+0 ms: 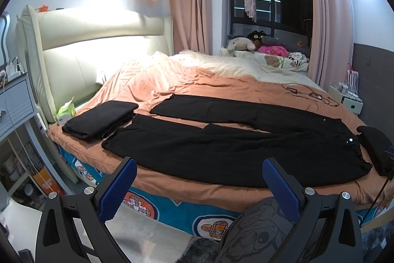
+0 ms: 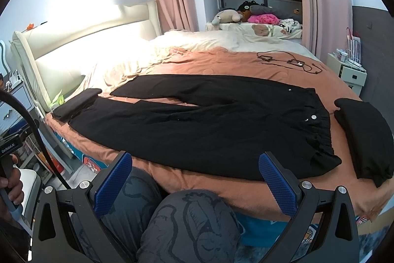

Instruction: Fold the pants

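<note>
Black pants (image 1: 234,147) lie spread flat on the orange bedspread (image 1: 172,80), waistband to the right, both legs stretched left. They also show in the right wrist view (image 2: 209,120). My left gripper (image 1: 199,179) is open and empty, held off the bed's near edge below the near leg. My right gripper (image 2: 195,171) is open and empty, just off the near edge below the pants' seat.
A folded black garment (image 1: 98,118) lies by the leg ends at left; another (image 2: 367,137) lies right of the waistband. A black cable (image 2: 288,62) lies on the far side. Nightstands stand at left (image 1: 17,100) and right (image 2: 349,73). My knees (image 2: 187,221) are below.
</note>
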